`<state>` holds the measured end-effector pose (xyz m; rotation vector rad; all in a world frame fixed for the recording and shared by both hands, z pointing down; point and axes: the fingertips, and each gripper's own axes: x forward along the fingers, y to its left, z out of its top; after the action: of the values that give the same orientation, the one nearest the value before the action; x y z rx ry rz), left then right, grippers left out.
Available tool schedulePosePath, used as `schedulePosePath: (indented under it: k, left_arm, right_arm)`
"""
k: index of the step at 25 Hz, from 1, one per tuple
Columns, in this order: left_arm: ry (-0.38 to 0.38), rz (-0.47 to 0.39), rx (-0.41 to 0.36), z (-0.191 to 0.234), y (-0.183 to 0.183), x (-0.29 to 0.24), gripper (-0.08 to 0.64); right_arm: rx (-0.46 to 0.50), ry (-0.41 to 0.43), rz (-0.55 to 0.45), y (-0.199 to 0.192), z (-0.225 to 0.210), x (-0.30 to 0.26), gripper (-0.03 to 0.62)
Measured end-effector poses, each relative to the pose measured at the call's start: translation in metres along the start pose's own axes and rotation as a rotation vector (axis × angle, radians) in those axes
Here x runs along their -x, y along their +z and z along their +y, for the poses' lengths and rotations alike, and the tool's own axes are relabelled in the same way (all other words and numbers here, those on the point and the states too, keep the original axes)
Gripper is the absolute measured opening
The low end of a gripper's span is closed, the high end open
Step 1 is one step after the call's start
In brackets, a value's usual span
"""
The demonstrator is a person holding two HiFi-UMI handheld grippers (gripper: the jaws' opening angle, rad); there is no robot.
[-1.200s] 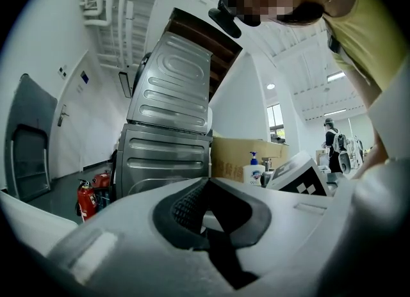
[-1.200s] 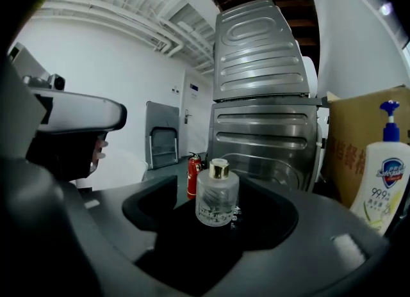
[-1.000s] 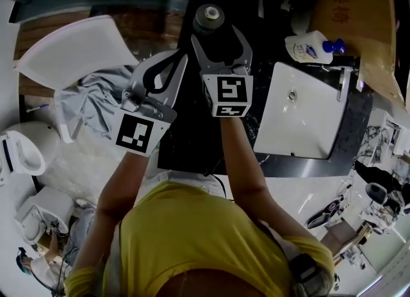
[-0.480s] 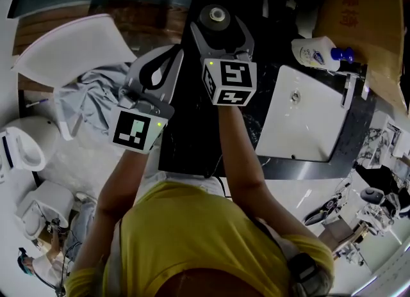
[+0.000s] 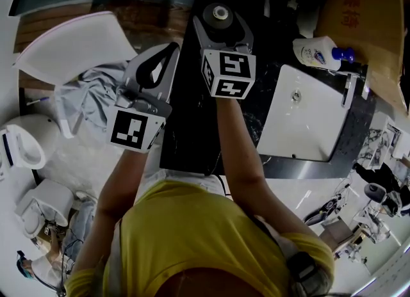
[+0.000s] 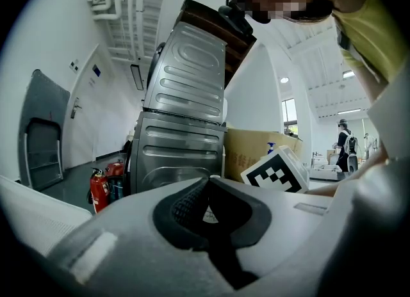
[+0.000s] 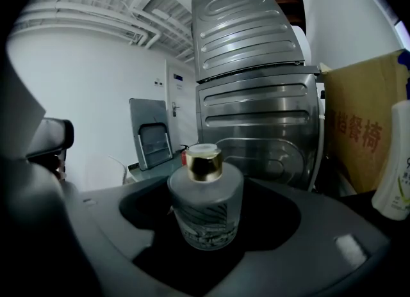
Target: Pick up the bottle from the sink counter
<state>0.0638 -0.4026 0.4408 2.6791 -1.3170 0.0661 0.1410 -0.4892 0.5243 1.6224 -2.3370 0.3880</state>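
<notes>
Bottle (image 7: 205,207) stands upright on the dark table (image 5: 192,129), left of the white sink (image 5: 307,120), right in the mouth of the right gripper (image 5: 220,28). The jaws are spread wide either side of it, with a dark gap on both flanks in the right gripper view, so I read it as bracketed, not clamped. Left gripper (image 6: 206,190) is pinched closed on nothing, off by the table's left edge, not involved. The bottle is short and squat, frosted glass by the look, with a gold cap (image 7: 203,162) on a narrow neck. My guess: heavy for its size, rigid, and breakable if it tips onto that hard top. The frosted finish should give decent friction; can't tell if it's wet. The round body could squirt out sideways if the close is off-centre. I'd take it on the body, mid-height across the widest part. I'd avoid the cap: small, shiny, possibly a loose fit. The white pump bottle (image 5: 317,51) behind the sink is well apart, no clash.
</notes>
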Motion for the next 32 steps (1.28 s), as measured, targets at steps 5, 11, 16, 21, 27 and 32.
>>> schedulePosePath:
  k: [5, 11, 16, 21, 27, 32]
  left_arm:
    - [-0.003, -0.001, -0.005, -0.003, 0.003, 0.006, 0.003]
    - [-0.016, -0.028, -0.019, -0.014, 0.017, 0.014, 0.003]
    - [-0.028, -0.063, -0.028, -0.028, 0.034, 0.024, 0.003]
    - [-0.031, -0.095, -0.031, -0.039, 0.052, 0.036, 0.003]
    - [-0.043, -0.116, -0.051, -0.055, 0.074, 0.058, 0.003]
    - [-0.045, -0.126, -0.072, -0.064, 0.087, 0.072, 0.003]
  right_arm:
    - [0.019, -0.015, -0.011, 0.003, -0.003, 0.007, 0.324]
    - [0.039, -0.045, -0.051, 0.022, -0.004, 0.034, 0.325]
    - [0.065, -0.073, -0.098, 0.047, -0.001, 0.071, 0.327]
    - [0.085, -0.094, -0.143, 0.072, 0.004, 0.112, 0.327]
    - [0.082, -0.123, -0.187, 0.095, 0.015, 0.165, 0.327]
    - [0.057, -0.156, -0.22, 0.108, 0.025, 0.209, 0.327]
